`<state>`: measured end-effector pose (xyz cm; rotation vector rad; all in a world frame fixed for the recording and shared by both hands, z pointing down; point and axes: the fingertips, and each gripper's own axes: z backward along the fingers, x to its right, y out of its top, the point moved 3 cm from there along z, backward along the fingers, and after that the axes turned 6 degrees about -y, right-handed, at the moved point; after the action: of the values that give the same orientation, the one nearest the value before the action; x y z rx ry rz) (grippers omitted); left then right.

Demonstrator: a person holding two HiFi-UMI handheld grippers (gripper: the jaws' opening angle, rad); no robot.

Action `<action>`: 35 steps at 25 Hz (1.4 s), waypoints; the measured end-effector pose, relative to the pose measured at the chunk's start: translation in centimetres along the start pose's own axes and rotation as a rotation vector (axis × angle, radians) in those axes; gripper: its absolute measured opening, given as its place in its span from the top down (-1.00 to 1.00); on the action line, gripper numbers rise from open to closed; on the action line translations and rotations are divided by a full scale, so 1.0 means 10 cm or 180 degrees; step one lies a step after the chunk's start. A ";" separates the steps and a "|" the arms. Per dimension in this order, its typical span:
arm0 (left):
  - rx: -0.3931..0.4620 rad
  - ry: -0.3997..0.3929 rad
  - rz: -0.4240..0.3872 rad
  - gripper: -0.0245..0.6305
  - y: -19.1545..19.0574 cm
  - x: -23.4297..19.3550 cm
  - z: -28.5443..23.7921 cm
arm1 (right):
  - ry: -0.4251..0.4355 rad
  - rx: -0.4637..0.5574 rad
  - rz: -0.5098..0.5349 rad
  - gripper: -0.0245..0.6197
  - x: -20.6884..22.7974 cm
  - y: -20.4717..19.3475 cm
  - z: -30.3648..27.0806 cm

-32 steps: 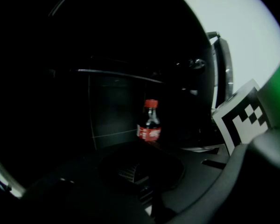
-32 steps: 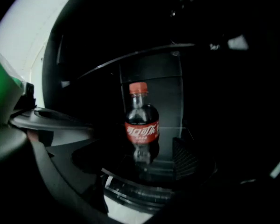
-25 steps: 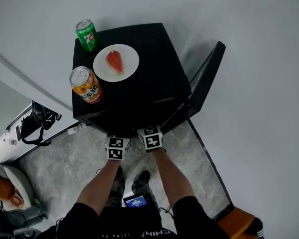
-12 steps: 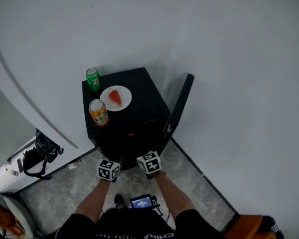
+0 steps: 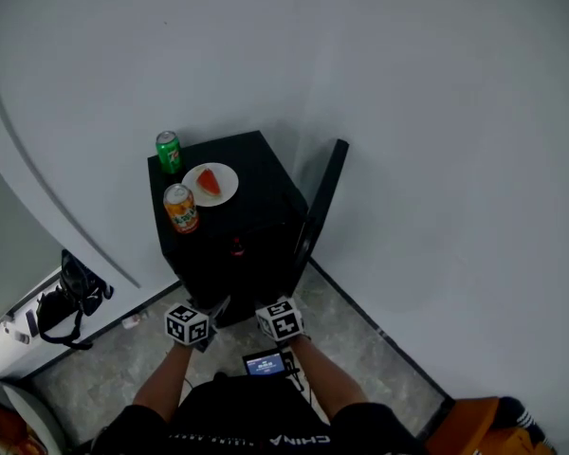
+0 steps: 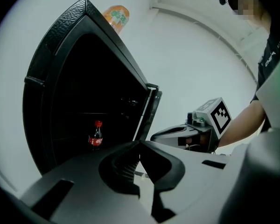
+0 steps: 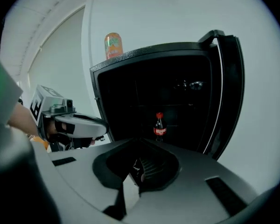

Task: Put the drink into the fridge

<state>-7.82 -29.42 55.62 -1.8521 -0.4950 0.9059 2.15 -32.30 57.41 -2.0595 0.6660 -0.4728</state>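
A small black fridge (image 5: 258, 171) stands against the wall with its door (image 5: 319, 202) swung open to the right. A cola bottle (image 7: 159, 126) with a red cap stands upright on a shelf inside, and the left gripper view shows the bottle (image 6: 95, 136) too. My left gripper (image 6: 140, 143) and right gripper (image 7: 139, 141) hover side by side in front of the open fridge, clear of the bottle. Both are shut with nothing between the jaws. The right gripper's jaws have just closed.
On the fridge top sit a green can (image 5: 169, 152), an orange can (image 5: 180, 208) and a white plate (image 5: 226, 172) with a red watermelon slice (image 5: 208, 181). A black bag (image 5: 71, 292) lies on the floor at the left. White walls close in behind and to the right.
Both grippers have drawn back from the fridge front toward the person and risen. The head view has pulled away, so the fridge looks smaller and the open door shows.
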 end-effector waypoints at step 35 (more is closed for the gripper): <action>-0.0166 0.0224 -0.0046 0.89 -1.02 0.95 1.31 | -0.0246 -0.0245 -0.0732 0.86 -0.73 -1.25 0.94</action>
<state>-11.27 -10.78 58.04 -1.9182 -0.4921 0.8223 5.13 -16.03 62.49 -2.2273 0.4089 -0.5015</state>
